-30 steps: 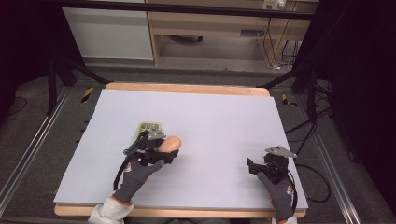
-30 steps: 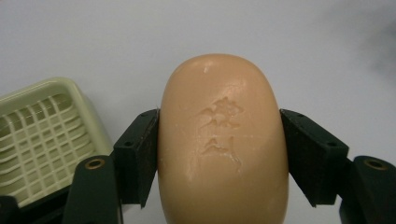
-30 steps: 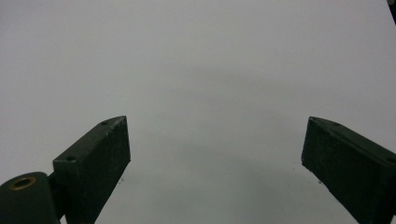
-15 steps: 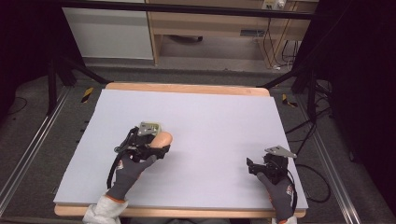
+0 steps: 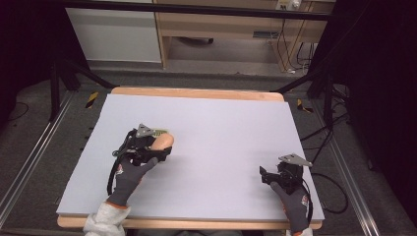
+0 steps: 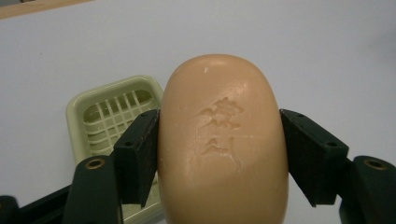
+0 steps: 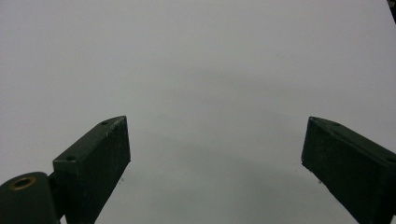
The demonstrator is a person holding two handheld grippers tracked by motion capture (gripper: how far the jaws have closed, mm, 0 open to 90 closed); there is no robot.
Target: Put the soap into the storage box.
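A peach-coloured oval bar of soap with a stamped mark is clamped between the two black jaws of my left gripper. From above the soap pokes out of the left gripper at the table's left middle. A pale green soap dish with a slatted bottom lies just behind and to the left of the soap, partly hidden by the jaw; its edge peeks out by the gripper. My right gripper is open over bare surface, near the front right.
The white table top has a wooden rim at the far edge. Black stand legs and cables lie on the floor on both sides. A cable trails from the right gripper off the table's right edge.
My left gripper with the soap has drawn back toward the left and toward the person, and now covers more of the green dish. The right gripper has stayed put.
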